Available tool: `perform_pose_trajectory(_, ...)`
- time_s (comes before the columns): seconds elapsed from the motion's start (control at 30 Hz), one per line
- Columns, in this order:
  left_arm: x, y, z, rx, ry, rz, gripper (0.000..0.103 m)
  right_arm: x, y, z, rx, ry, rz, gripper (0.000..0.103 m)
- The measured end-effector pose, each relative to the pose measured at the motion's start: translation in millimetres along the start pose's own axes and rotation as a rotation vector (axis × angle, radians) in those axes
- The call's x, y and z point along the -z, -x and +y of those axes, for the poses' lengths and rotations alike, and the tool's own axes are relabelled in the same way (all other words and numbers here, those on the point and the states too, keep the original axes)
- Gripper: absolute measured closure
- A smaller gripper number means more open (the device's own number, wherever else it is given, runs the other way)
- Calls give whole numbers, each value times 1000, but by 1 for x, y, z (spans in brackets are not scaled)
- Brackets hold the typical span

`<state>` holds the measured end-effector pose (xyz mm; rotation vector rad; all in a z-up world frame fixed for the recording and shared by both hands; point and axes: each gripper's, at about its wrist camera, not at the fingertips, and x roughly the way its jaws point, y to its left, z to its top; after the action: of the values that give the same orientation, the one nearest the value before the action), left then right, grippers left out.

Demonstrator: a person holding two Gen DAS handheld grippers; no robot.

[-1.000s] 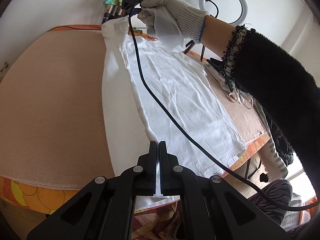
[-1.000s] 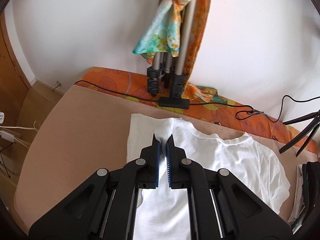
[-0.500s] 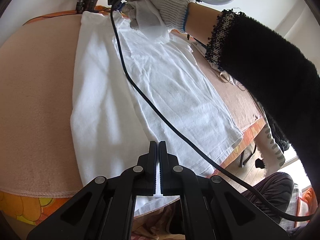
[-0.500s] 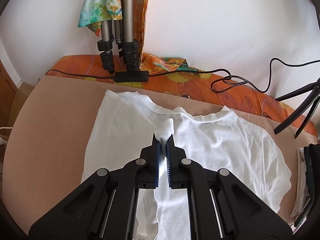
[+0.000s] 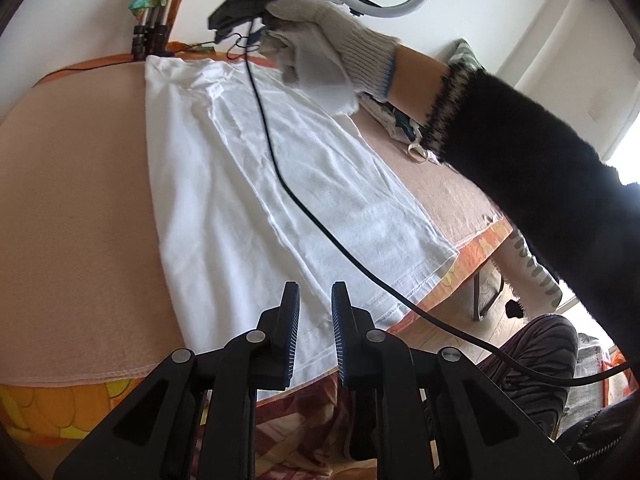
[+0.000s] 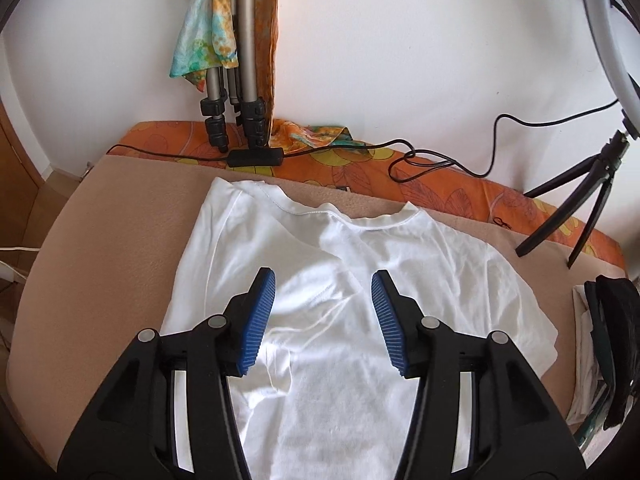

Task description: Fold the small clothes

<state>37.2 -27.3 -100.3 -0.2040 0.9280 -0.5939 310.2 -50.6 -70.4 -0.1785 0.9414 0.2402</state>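
A white T-shirt [image 5: 256, 184] lies on the beige cloth-covered table, its left side folded over the body; it also shows in the right wrist view [image 6: 332, 304]. My left gripper [image 5: 314, 300] is open and empty just above the shirt's bottom hem near the table's front edge. My right gripper [image 6: 323, 280] is open wide and empty above the chest, below the collar [image 6: 360, 222]. In the left wrist view the gloved hand [image 5: 320, 40] holds the right gripper above the collar end, with its black cable [image 5: 280, 176] trailing over the shirt.
Tripod legs [image 6: 236, 92] with a colourful scarf stand at the table's back edge beside a black cable and box [image 6: 254, 157]. A ring light on a small tripod [image 6: 580, 216] stands at the back right. A pile of clothes [image 6: 600, 344] lies at the right edge.
Both grippers have opened and let go of the shirt's folded side, which now lies flat on the body. The right gripper has lifted a little.
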Motion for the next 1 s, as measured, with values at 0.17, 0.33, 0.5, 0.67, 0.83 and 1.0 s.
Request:
perform_pose_trajectory(0.17,6,28,25,-134,-1,-77,88,56,70,-24,-117,-49,-7,51)
perform_pose_trajectory(0.33,14,28,51,-181,70,-43,88,142,119,-26,-202,-49,39,52)
perform_pose_trajectory(0.5,22,21,58,-145,122,1,88,231,135,-14,-319,-65,144,54)
perform_pose_trajectory(0.67,31,9,53,-102,132,64,88,284,137,-1,-385,-97,219,60)
perform_pose_trajectory(0.83,35,3,47,-66,148,98,88,307,138,13,-410,-85,226,63)
perform_pose_trajectory(1.0,37,0,44,-72,154,102,88,308,138,18,-383,-75,234,83)
